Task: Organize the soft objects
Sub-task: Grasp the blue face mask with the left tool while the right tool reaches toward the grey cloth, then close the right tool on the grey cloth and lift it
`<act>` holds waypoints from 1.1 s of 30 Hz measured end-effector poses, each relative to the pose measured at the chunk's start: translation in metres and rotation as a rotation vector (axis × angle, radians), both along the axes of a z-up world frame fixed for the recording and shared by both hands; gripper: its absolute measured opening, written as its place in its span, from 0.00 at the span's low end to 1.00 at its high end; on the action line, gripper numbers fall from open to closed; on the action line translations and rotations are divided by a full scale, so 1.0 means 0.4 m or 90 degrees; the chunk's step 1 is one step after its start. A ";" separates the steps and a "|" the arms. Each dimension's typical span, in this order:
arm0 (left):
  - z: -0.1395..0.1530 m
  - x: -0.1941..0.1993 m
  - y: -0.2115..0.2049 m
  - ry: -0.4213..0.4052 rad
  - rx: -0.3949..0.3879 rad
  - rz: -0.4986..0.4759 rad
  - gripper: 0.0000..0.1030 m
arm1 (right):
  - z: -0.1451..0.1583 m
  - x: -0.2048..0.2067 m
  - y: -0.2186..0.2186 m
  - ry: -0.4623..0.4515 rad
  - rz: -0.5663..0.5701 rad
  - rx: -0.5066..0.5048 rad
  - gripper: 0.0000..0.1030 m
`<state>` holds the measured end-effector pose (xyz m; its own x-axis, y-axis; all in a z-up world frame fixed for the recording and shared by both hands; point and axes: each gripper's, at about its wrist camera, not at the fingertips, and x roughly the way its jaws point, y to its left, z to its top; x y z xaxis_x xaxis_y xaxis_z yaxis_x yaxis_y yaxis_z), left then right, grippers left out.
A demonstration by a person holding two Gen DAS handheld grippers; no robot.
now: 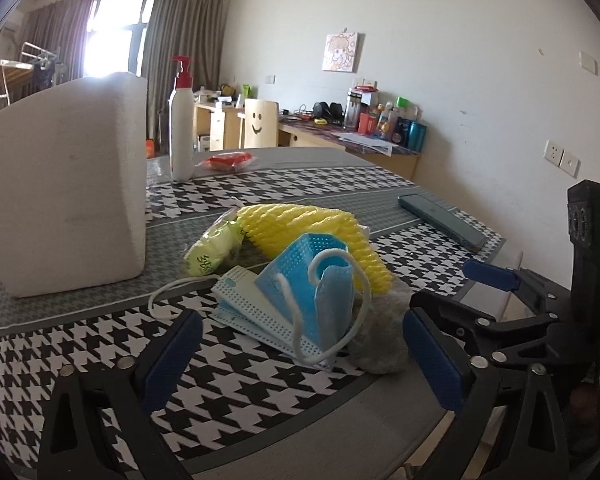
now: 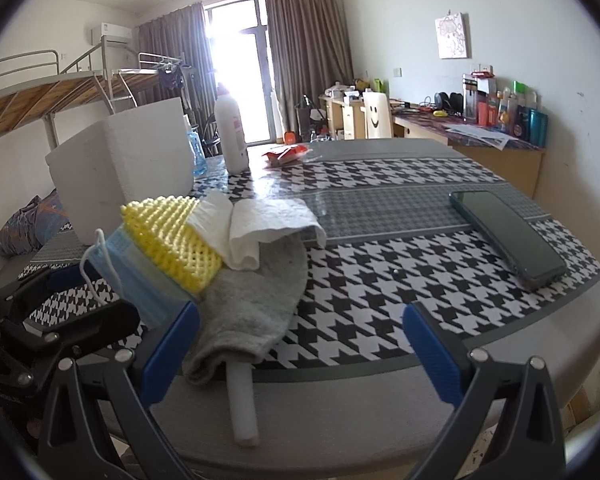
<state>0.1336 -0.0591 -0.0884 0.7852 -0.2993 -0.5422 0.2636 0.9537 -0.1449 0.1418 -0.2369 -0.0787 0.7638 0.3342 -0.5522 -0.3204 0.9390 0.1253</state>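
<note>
A pile of soft things lies on the houndstooth table [image 1: 260,368]: blue face masks [image 1: 300,300], a yellow foam net [image 1: 320,232], a green packet [image 1: 214,248] and a grey cloth [image 1: 380,340]. My left gripper [image 1: 300,360] is open and empty just in front of the masks. In the right wrist view the grey cloth [image 2: 252,304], yellow net [image 2: 172,236], blue mask [image 2: 140,280], folded white tissue [image 2: 260,224] and a white foam stick [image 2: 242,404] show. My right gripper [image 2: 300,344] is open and empty, its left finger beside the cloth.
A white foam box [image 1: 64,184] stands at the left, with a white pump bottle [image 1: 182,128] and a red packet [image 1: 228,160] behind. A dark phone [image 2: 504,232] lies at the right. The right gripper [image 1: 500,308] shows at the left view's right edge.
</note>
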 end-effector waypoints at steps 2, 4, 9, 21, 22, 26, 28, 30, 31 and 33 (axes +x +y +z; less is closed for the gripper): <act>-0.004 0.011 -0.004 0.013 -0.007 -0.008 0.84 | 0.001 0.001 -0.004 -0.001 -0.001 0.004 1.00; -0.007 0.022 -0.008 0.026 -0.013 -0.012 0.78 | 0.000 0.005 -0.010 -0.002 -0.006 0.003 1.00; -0.018 0.032 -0.021 0.035 -0.008 -0.027 0.66 | -0.004 0.010 -0.026 0.005 -0.009 0.014 1.00; -0.015 0.023 -0.019 0.036 -0.027 -0.053 0.22 | -0.013 0.029 -0.008 0.022 0.017 0.018 0.99; -0.014 0.020 -0.018 0.034 -0.027 -0.056 0.18 | -0.015 0.031 -0.003 0.026 0.022 0.022 0.99; -0.010 0.011 -0.007 0.032 -0.036 -0.064 0.13 | -0.024 0.040 0.015 0.047 0.045 0.024 0.91; -0.008 0.007 -0.001 0.029 -0.040 -0.063 0.10 | -0.028 0.043 0.023 0.059 0.055 0.023 0.83; -0.005 0.005 0.001 0.025 -0.040 -0.062 0.10 | -0.034 0.046 0.030 0.073 0.064 0.021 0.70; -0.005 0.004 0.003 0.025 -0.041 -0.061 0.10 | -0.037 0.046 0.034 0.078 0.070 0.022 0.67; -0.006 0.005 0.007 0.025 -0.042 -0.059 0.10 | -0.039 0.046 0.038 0.085 0.079 0.027 0.52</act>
<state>0.1354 -0.0563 -0.0909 0.7310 -0.4050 -0.5492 0.3425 0.9139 -0.2181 0.1604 -0.2219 -0.0942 0.6362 0.4457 -0.6298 -0.4108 0.8866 0.2124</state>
